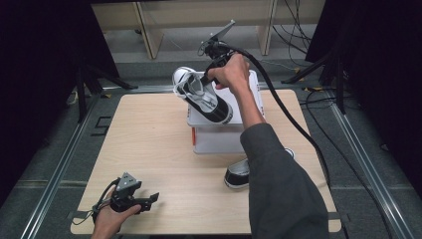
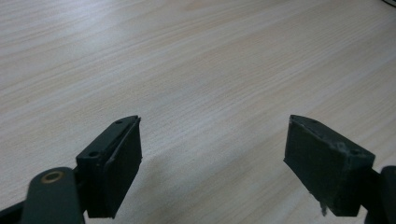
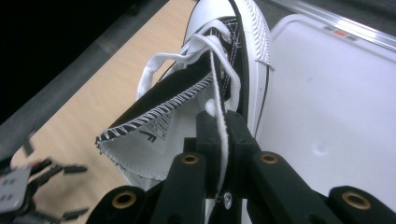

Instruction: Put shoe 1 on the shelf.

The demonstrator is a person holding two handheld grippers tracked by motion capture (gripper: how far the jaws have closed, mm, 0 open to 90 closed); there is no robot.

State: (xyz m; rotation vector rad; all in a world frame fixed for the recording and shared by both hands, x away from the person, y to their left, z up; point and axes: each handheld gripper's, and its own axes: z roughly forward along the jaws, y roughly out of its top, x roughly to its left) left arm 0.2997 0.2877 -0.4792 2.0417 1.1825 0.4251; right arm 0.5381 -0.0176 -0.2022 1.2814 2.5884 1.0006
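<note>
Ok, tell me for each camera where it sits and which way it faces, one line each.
High view: above the person's side, looking forward and down on the table; both forearms enter from below, the right tool lifting a black shoe over a white box.
Left gripper view: rides the left tool, facing bare tabletop between open jaws.
Right gripper view: rides the right tool, jaws shut on the shoe's edge and lace.
Shared: the high and right gripper views both show the shoe and box.
</note>
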